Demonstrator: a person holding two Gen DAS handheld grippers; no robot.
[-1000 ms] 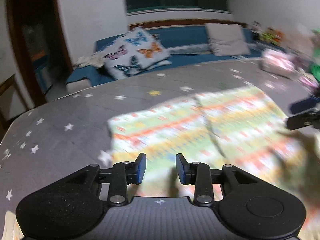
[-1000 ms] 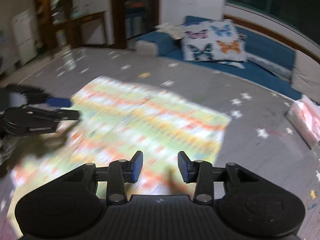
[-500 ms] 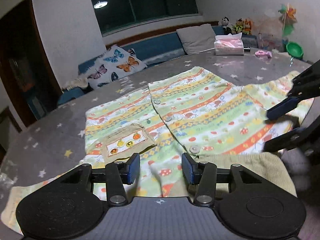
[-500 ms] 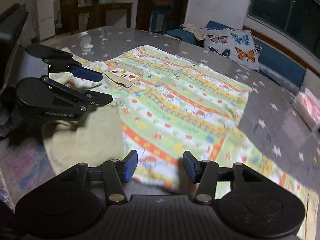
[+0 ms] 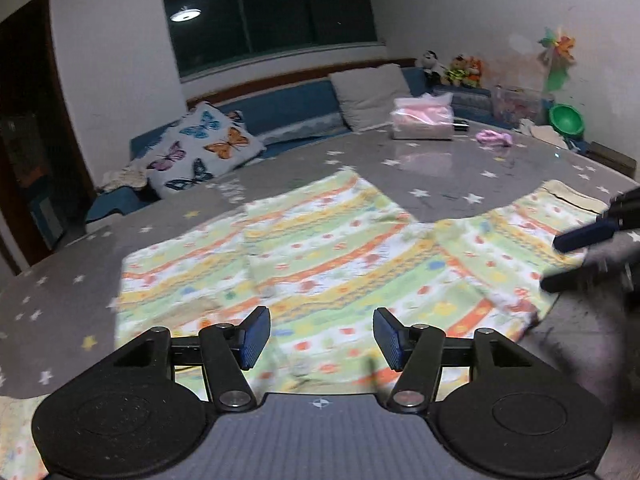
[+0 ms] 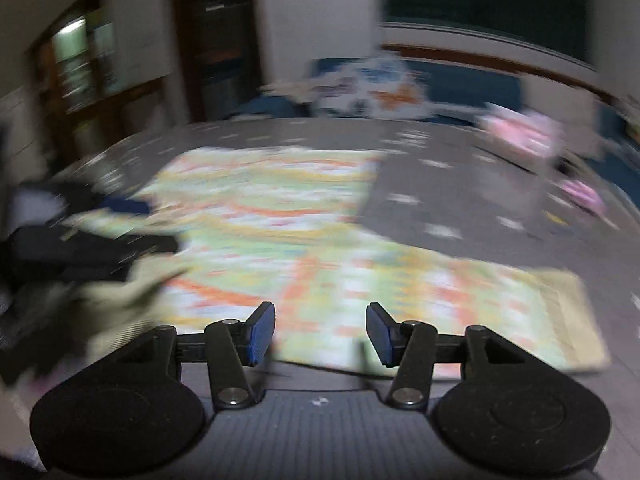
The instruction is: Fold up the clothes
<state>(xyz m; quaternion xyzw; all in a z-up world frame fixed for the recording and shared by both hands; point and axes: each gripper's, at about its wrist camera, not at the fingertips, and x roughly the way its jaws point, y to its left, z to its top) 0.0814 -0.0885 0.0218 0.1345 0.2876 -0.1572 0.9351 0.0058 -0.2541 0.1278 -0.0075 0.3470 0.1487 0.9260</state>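
Observation:
A child's shirt (image 5: 320, 264) with green, yellow and orange stripes lies spread flat on the grey star-patterned table (image 5: 440, 160). It also shows, blurred, in the right wrist view (image 6: 300, 240). My left gripper (image 5: 320, 338) is open and empty, just above the shirt's near hem. My right gripper (image 6: 320, 332) is open and empty over the shirt's near edge. The right gripper appears at the right edge of the left wrist view (image 5: 580, 256), open over a sleeve. The left gripper appears blurred at the left of the right wrist view (image 6: 100, 232).
A pink tissue pack (image 5: 422, 118) and a small pink object (image 5: 494, 138) lie on the far side of the table. A blue sofa with a butterfly pillow (image 5: 200, 148) and a grey cushion (image 5: 370, 94) stands behind. A green bowl (image 5: 566, 118) sits at the far right.
Both grippers have opened wider and swung across the shirt. The left wrist view has pulled back and turned right; the right wrist view is blurred by motion.

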